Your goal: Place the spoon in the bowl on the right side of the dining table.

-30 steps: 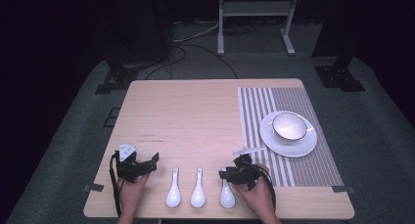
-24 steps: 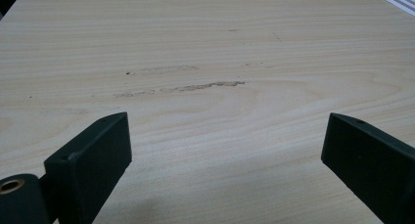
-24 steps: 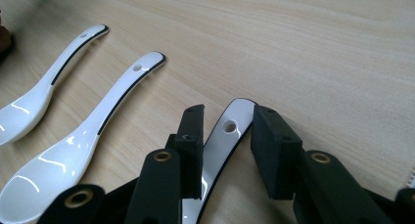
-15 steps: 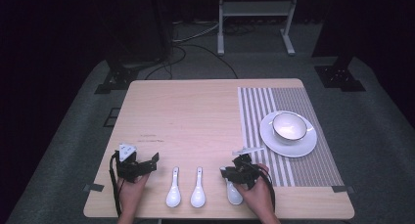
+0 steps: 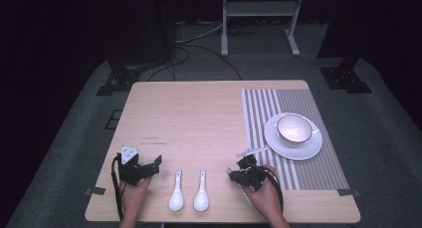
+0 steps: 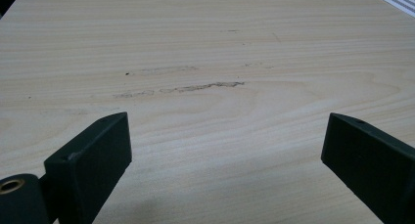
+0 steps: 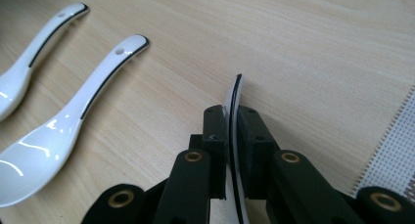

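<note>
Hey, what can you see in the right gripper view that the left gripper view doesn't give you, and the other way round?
Right gripper view: its claw shut on a white spoon handle standing on edge between the pads, two more white spoons lying on the wood, and the striped mat's fringe.

Left gripper view: its own claw wide open with nothing between the pads, and some dark scuff marks.

Both: the pale wooden tabletop.

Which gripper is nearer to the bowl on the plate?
Right. The right gripper sits just left of the striped mat, below the bowl; the left gripper is far across the table.
</note>
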The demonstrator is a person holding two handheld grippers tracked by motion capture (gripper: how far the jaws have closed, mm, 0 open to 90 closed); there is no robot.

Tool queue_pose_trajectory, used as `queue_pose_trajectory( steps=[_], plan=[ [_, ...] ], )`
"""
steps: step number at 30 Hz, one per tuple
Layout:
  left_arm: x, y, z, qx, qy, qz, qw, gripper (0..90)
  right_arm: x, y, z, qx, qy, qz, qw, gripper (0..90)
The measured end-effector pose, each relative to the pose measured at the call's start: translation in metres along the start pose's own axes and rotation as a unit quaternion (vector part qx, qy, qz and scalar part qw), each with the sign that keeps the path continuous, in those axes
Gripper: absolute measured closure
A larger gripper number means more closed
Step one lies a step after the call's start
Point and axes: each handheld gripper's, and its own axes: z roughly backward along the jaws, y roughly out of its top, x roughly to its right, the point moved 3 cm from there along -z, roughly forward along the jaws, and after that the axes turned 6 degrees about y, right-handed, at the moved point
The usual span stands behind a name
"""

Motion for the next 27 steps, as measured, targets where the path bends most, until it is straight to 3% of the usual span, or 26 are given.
queue_pose_trajectory(
  steps=[3, 8, 14, 15, 16, 17, 26, 27],
  plan=[
    [0.0, 0.0, 0.0, 0.0, 0.0, 0.0, 1.0, 3.3, 0.002, 0.001, 0.004, 0.008, 0.016, -0.009, 0.9998, 83.7],
    [0.0, 0.0, 0.0, 0.0, 0.0, -0.001, 1.0, 3.3, 0.008, 0.002, 0.017, 0.042, 0.058, -0.042, 0.9966, 84.9],
    [0.0, 0.0, 0.0, 0.0, 0.0, -0.002, 1.0, 3.3, 0.019, -0.001, 0.03, 0.084, 0.101, -0.078, 0.9882, 85.0],
    [0.0, 0.0, 0.0, 0.0, 0.0, -0.002, 1.0, 3.3, 0.019, -0.001, 0.03, 0.084, 0.101, -0.078, 0.9882, 85.0],
    [0.0, 0.0, 0.0, 0.0, 0.0, -0.002, 1.0, 3.3, 0.023, -0.003, 0.034, 0.097, 0.115, -0.093, 0.9843, 84.9],
    [0.0, 0.0, 0.0, 0.0, 0.0, -0.002, 1.0, 3.3, 0.023, -0.003, 0.034, 0.097, 0.115, -0.093, 0.9843, 84.9],
    [0.0, 0.0, 0.0, 0.001, 0.001, -0.003, 1.0, 3.3, 0.034, -0.006, 0.053, 0.144, 0.147, -0.121, 0.9713, 85.1],
    [0.0, 0.0, 0.0, 0.001, 0.001, -0.003, 1.0, 3.3, 0.034, -0.006, 0.053, 0.144, 0.147, -0.121, 0.9713, 85.1]
  ],
)
